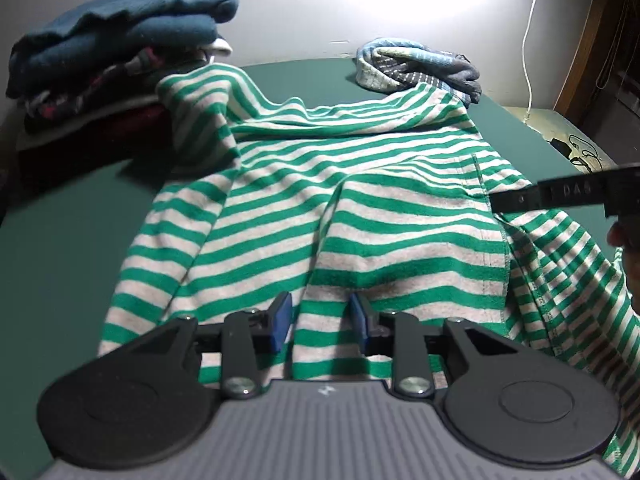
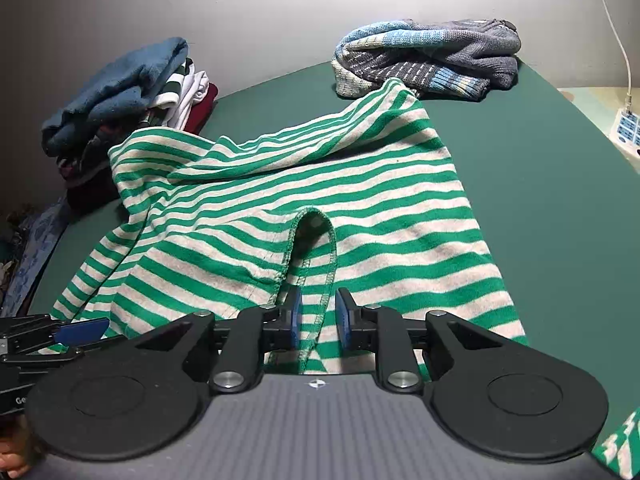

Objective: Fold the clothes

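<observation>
Green-and-white striped soft knit garment (image 1: 360, 200): limp, light; both grippers (image 1: 320, 322) (image 2: 318, 316) narrowly parted w/ near-edge fabric between; grip hems.

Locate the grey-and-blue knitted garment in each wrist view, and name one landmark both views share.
Left wrist view: the knitted garment lies upper right of centre, at the green table's far edge, behind the striped shirt.
Right wrist view: the knitted garment sits upper right, larger, just beyond the shirt's far corner.
Shared landmark: the pile of folded clothes at far left.
</observation>
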`<state>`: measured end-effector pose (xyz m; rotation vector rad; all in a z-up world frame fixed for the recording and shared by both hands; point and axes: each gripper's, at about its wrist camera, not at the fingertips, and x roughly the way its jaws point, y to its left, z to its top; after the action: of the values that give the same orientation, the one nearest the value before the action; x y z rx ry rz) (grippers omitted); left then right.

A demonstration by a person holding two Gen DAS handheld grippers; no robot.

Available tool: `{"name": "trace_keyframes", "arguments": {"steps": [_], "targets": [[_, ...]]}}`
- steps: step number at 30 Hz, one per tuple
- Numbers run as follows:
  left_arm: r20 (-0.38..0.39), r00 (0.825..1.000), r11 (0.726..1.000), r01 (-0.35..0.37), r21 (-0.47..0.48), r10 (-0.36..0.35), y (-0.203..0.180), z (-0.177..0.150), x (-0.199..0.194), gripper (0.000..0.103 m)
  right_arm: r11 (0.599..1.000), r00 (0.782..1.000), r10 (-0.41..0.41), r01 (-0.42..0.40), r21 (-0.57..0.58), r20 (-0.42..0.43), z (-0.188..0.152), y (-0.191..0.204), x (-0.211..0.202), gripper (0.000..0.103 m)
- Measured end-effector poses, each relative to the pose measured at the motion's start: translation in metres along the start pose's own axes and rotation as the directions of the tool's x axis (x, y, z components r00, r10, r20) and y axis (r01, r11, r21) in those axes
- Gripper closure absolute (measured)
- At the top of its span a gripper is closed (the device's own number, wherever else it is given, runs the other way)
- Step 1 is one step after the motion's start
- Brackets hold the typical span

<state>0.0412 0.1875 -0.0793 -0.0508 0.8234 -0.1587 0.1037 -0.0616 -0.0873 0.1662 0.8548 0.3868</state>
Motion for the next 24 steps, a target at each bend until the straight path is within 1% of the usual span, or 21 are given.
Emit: {"name": "trace_keyframes", "arguments": {"steps": [1,3,5,6,7,8,9,10,11,12,15,16,18,19,20,22,24], "targets": [[0.0,1.0,1.0,-0.004,0.006,0.004,-0.001,0.0,0.002,0.074,1.0,1.0,-0.003,0.003,0.004,0.018,0.003,0.0,-0.002,0.077],[0.006,1.0,1.0,-0.009,-0.003,0.009,0.003,0.005,0.004,0.073,1.0,0.999,0.006,-0.006,-0.011,0.04,0.01,0.004,0.001,0.073],[0.009,0.999,0.999,-0.041,-0.016,0.041,0.014,0.008,0.005,0.07,0.999,0.998,0.018,-0.016,-0.029,0.06,0.017,0.007,0.004,0.072],[0.01,0.998,0.998,-0.06,-0.022,0.061,0.019,0.01,0.005,0.068,0.999,0.999,0.013,-0.011,-0.038,0.051,0.019,0.009,0.01,0.072],[0.011,0.997,0.996,-0.08,-0.029,0.08,0.025,0.011,0.006,0.062,0.999,1.0,-0.003,0.005,-0.047,0.031,0.021,0.01,0.018,0.072],[0.011,0.995,0.994,-0.1,-0.035,0.1,0.031,0.012,0.006,0.062,0.999,0.999,-0.022,0.023,-0.042,0.026,0.021,0.009,0.02,0.072],[0.012,0.993,0.992,-0.119,-0.042,0.12,0.037,0.013,0.007,0.061,0.999,0.999,-0.04,0.041,-0.034,0.027,0.022,0.008,0.021,0.076],[0.012,0.99,0.989,-0.139,-0.049,0.139,0.043,0.015,0.007,0.061,0.998,0.998,-0.058,0.059,-0.026,0.027,0.023,0.006,0.022,0.071],[0.012,0.987,0.986,-0.158,-0.055,0.159,0.049,0.016,0.008,0.057,0.997,0.997,-0.076,0.077,-0.018,0.028,0.024,0.004,0.023,0.071],[0.013,0.984,0.982,-0.178,-0.062,0.179,0.055,0.017,0.009,0.056,0.997,0.997,-0.073,0.073,-0.003,0.036,0.025,0.0,0.02,0.071],[0.012,0.971,0.969,-0.235,-0.082,0.237,0.072,0.021,0.01,0.058,0.997,0.996,-0.067,0.064,0.044,0.057,0.026,-0.014,0.005,0.066],[0.012,0.967,0.963,-0.254,-0.088,0.256,0.078,0.022,0.011,0.058,0.996,0.996,-0.068,0.064,0.062,0.057,0.025,-0.02,-0.001,0.066],[0.016,0.973,0.966,-0.227,-0.121,0.23,0.084,0.02,-0.004,0.054,0.994,0.996,-0.063,0.057,0.094,0.058,0.023,-0.031,-0.012,0.066],[0.02,0.976,0.968,-0.212,-0.133,0.216,0.085,0.017,-0.013,0.046,0.993,0.997,-0.056,0.049,0.107,0.059,0.02,-0.036,-0.019,0.066],[0.024,0.977,0.97,-0.205,-0.132,0.21,0.083,0.013,-0.024,0.043,0.993,0.997,-0.058,0.052,0.102,0.056,0.017,-0.039,-0.025,0.066],[0.026,0.976,0.971,-0.211,-0.111,0.215,0.076,0.001,-0.045,0.042,0.994,0.994,-0.095,0.092,0.05,0.048,0.008,-0.039,-0.036,0.066],[0.01,0.973,0.97,-0.227,-0.084,0.229,0.07,-0.014,-0.065,0.042,0.991,0.99,-0.13,0.132,-0.028,0.049,-0.006,-0.037,-0.047,0.066]]}}
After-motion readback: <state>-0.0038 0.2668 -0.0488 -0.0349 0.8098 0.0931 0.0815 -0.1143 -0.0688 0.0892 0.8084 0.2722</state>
